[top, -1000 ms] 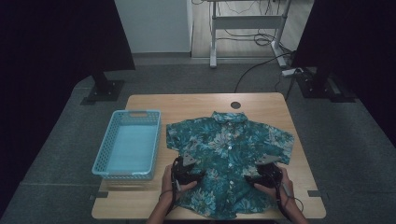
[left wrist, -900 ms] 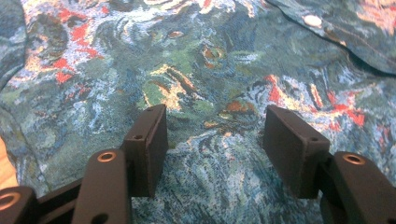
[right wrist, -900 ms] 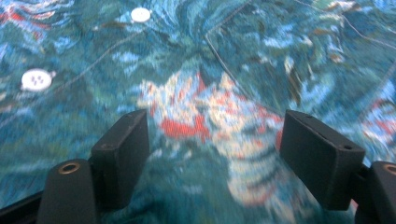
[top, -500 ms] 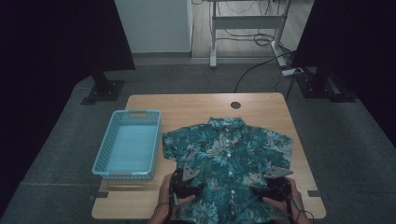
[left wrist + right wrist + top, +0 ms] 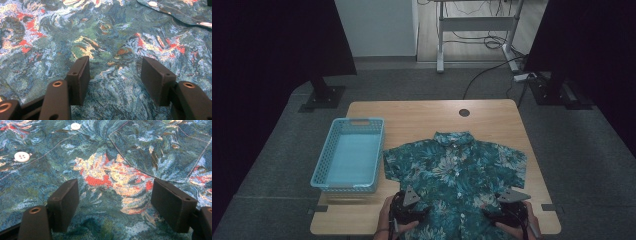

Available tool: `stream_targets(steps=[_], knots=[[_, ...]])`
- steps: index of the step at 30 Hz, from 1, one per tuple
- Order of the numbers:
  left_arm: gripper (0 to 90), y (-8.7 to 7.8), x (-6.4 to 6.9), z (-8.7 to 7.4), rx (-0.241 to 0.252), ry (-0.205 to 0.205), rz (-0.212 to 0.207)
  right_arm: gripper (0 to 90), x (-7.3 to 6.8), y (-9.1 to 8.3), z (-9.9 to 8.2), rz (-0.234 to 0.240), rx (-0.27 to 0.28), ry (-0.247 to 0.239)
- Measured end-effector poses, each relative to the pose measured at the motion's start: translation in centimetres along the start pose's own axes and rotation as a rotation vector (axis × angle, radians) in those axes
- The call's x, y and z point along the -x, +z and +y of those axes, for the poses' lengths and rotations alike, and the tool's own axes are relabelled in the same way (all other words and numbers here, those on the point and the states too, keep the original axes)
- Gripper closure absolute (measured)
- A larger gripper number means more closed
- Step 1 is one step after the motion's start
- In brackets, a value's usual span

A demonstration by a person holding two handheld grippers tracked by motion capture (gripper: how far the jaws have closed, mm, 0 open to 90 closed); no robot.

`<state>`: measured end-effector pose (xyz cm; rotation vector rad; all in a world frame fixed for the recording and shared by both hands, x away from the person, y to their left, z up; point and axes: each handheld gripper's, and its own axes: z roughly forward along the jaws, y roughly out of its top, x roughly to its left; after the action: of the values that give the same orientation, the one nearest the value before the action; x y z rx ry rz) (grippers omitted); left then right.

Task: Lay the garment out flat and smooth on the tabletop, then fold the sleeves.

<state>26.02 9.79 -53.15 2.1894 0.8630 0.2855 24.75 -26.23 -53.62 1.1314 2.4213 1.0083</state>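
Dim room, grey floor [image 5: 277, 165], wooden table [image 5: 422, 117]

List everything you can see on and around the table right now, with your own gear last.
Table: one, light wood, centre of the high view, with a round dark hole near its far edge.
Basket: one, light blue plastic, left part of the table, nothing inside.
Shirt: one, teal floral print with white buttons, spread flat front side up right of the basket, collar toward the far edge.
Desk frame: one, grey metal, on the floor beyond the table, cables around it.
Stand bases: two, black, on the floor left and right of the table.
Left gripper: black, jaws open over the shirt's lower left.
Right gripper: black, jaws open over the shirt's lower right.
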Motion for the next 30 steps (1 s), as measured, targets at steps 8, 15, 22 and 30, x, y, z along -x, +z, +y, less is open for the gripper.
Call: stream_targets(steps=[8,15,22,30], knots=[[39.2,-0.2,0.5,-0.2,0.003,0.000,0.007,23.0,-0.3,-0.5,-0.5,0.008,0.005,0.000],[38.2,-0.2,0.9,-0.4,0.004,0.010,0.020,23.1,-0.2,-0.4,-0.5,0.016,0.005,-0.005],[36.0,-0.1,0.7,-0.2,0.001,0.003,0.001,22.9,0.3,-0.6,-0.4,0.037,0.008,0.024],[35.2,0.2,-0.1,0.0,0.013,0.007,-0.006,23.0,1.7,-1.5,0.0,0.030,0.063,0.085]])
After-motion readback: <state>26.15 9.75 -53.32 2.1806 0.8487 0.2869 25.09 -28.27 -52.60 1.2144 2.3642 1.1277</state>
